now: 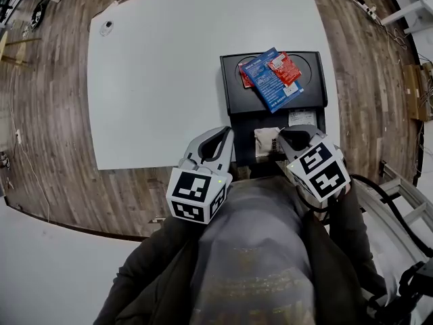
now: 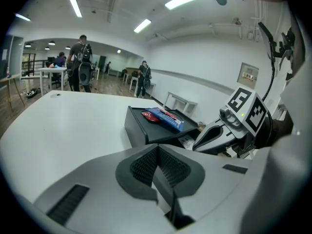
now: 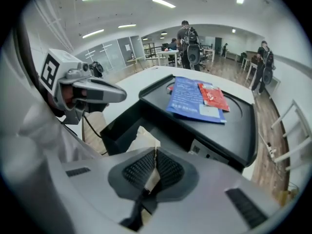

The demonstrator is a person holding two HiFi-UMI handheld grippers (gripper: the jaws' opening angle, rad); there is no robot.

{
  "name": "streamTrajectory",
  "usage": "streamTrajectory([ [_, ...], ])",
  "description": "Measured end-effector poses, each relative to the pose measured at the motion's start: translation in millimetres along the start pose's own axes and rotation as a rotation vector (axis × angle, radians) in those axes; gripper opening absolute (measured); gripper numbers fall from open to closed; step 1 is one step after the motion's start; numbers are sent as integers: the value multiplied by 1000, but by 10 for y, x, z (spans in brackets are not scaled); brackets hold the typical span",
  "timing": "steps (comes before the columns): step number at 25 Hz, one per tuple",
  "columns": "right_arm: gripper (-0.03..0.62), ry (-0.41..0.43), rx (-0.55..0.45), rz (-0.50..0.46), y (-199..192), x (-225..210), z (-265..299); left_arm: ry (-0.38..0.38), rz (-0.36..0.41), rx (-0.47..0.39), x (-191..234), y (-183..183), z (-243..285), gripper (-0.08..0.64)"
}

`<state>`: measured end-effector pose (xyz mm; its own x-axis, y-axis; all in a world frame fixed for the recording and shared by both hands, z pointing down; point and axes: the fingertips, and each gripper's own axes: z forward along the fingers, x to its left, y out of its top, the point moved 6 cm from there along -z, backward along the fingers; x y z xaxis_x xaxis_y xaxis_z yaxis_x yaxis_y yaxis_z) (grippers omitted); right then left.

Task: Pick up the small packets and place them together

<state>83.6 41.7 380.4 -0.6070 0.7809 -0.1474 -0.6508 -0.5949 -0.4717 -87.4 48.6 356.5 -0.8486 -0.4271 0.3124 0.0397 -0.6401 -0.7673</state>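
Room: open hall with a wood floor around a white bench (image 1: 155, 80); people stand far off in the background.
Black unit: a black unit (image 1: 233, 97) sits at 1 o'clock from the middle of the head view. It has a flat top and a lower bay on its near side.
Pile: a blue packet (image 1: 270, 80) lies on the flat top. A red packet (image 1: 285, 68) overlaps its 1 o'clock corner, and another red edge shows at its 9 o'clock side.
Right claw: the right claw (image 3: 156, 156) is pressed together on one edge of a thin cream packet (image 3: 144, 138). The packet sticks out past the pads over the lower bay, at 6 o'clock from the pile.
Left claw: the left claw (image 2: 157, 152) is pressed together with nothing between. It sits at 9 o'clock of the right one, apart from every packet.
Step in hand: probably carrying the cream packet up to join the pile.
Doing it well: the pinch is on an edge only, so the sheet will likely droop. Raise it clear of the bay wall before heading toward 12 o'clock. Lay it flat, overlapping the blue packet, and let go only once it rests.
Risk: brushing the pile could scatter it, and a quick swing could slip the thin sheet out.
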Motion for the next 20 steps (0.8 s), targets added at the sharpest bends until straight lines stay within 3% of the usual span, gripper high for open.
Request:
streamTrajectory([
  [10,9,67,-145,36,203,171,-411,-6,6,-15,-25,-6,-22,2],
  [20,9,18,-262,-12,525,210,-763,11,31,-96,-42,162,-122,2],
])
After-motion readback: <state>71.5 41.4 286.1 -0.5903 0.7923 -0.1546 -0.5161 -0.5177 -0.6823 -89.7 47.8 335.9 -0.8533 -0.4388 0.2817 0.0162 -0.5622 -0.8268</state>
